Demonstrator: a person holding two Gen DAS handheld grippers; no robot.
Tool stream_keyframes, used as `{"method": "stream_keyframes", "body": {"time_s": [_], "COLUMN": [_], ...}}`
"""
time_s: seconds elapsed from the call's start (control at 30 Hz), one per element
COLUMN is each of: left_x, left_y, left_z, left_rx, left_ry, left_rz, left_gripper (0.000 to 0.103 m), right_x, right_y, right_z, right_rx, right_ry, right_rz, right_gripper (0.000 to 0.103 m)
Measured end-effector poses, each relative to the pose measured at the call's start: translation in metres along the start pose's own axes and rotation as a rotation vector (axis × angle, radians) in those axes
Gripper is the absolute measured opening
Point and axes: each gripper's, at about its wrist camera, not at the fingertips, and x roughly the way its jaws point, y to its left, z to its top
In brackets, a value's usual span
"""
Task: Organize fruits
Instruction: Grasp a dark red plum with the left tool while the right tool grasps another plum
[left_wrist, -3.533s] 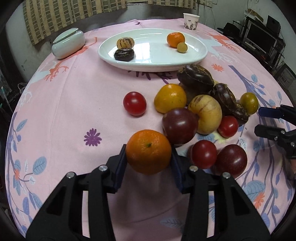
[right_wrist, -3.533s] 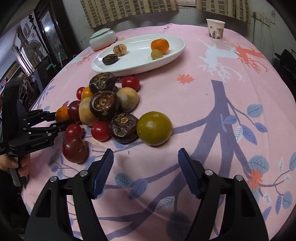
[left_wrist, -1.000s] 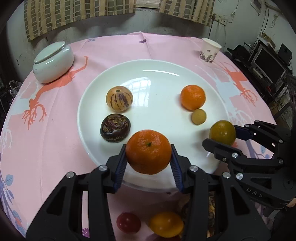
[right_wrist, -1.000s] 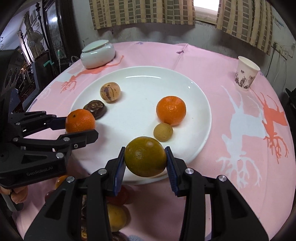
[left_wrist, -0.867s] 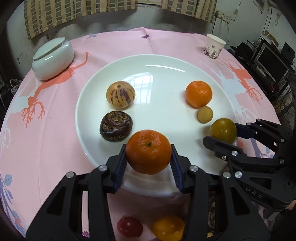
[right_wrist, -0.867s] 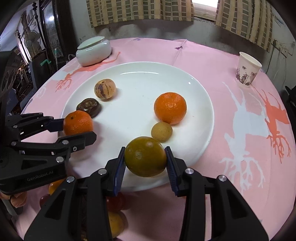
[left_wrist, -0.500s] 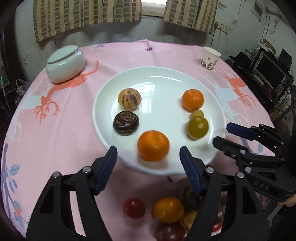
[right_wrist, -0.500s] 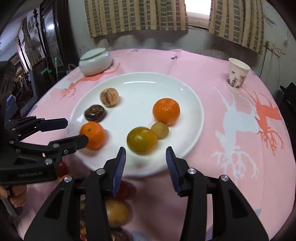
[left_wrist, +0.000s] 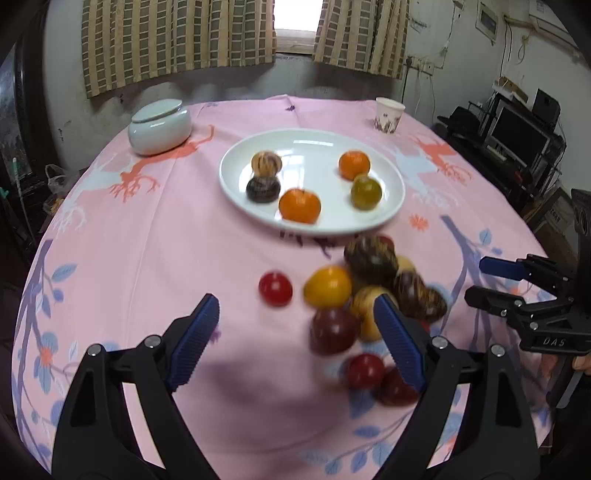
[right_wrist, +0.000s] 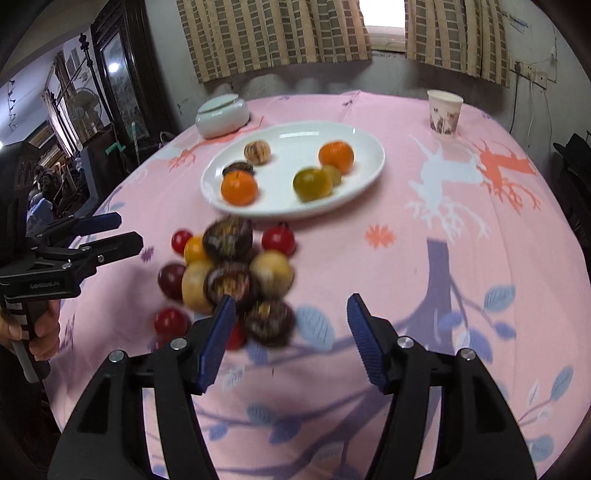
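A round table (left_wrist: 147, 236) under a pink cloth printed with trees and flowers fills both views. At its far side sits a white oval plate (left_wrist: 314, 140) holding six fruits: a striped tan one, a dark brown one, two oranges, a green-yellow one, and a small tan one seen only from the right wrist. A pale lidded jar (left_wrist: 159, 126) stands left of the plate, and a paper cup (left_wrist: 388, 113) right of it.

Nearer the cameras, off the plate, lies the pile (left_wrist: 365, 291) of loose fruit: dark brown ones, tan ones, a yellow one, dark plums and small red ones, blurred by motion. A lone red fruit (left_wrist: 275, 288) sits just left of the pile.

The left gripper (left_wrist: 295, 334) hangs above the cloth with jaws wide and opening, nothing between the pads. The right gripper (right_wrist: 291, 332) is about half open and widening too, also empty, with the pile's near edge beside its left finger.

The step in hand looks like picking the next fruits. To do it well, each gripper should choose a fruit at the pile's outer edge, straddle it evenly at its widest part, and close gently so soft skins do not bruise and neighbours do not roll away.
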Motion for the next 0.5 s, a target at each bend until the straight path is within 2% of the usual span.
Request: {"method": "stream_keyframes", "body": {"time_s": [0.13,0.27,0.37,0.5], "left_x": [-0.002,-0.006,-0.003,-0.002], "left_y": [-0.001,-0.006,-0.01,-0.002], "left_z": [-0.02,-0.034,-0.041,-0.048], "left_rx": [-0.02,-0.001,-0.002,-0.058], "left_ry": [0.045,0.044,0.059,0.051], "left_rz": [0.007,0.025,0.011,-0.006], "left_gripper": [0.088,0.09,0.09,0.09], "right_x": [0.0,-0.007,-0.009,-0.009], "right_y": [0.002,0.01,0.019,0.037], "right_z": [-0.016,-0.026,-0.035,-0.044], "right_rx": [0.028,0.012,0.006,-0.014], "right_ry": [0.022,0.03,0.04,0.035], "right_rz": [0.016,0.02,0.048,0.07], "right_gripper": [0.064,0.064,0.064,0.064]}}
